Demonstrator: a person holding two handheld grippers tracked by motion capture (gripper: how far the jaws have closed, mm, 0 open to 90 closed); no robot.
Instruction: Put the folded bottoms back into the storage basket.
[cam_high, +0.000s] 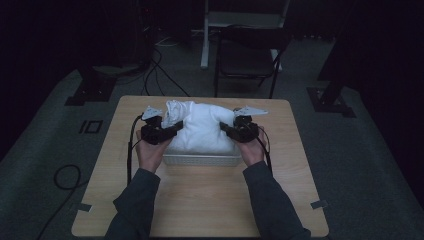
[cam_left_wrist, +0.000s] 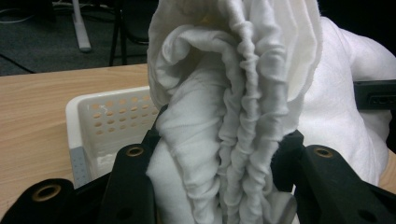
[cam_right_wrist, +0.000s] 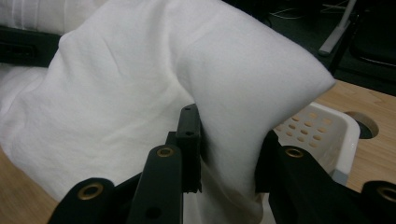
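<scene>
Gripping white cloth (cam_high: 202, 127) — both grippers (left (cam_high: 172, 131), right (cam_high: 226, 129)) — over basket (cam_high: 200, 160).

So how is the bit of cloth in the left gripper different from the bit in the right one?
The left gripper pinches a bunched edge of the white cloth, full of tight ripples and folds; the right gripper pinches a smooth, plain fold. The left bit stands up tall above the jaws; the right bit bends over to a rounded corner. Both are the same cloth, held over the white basket.
</scene>
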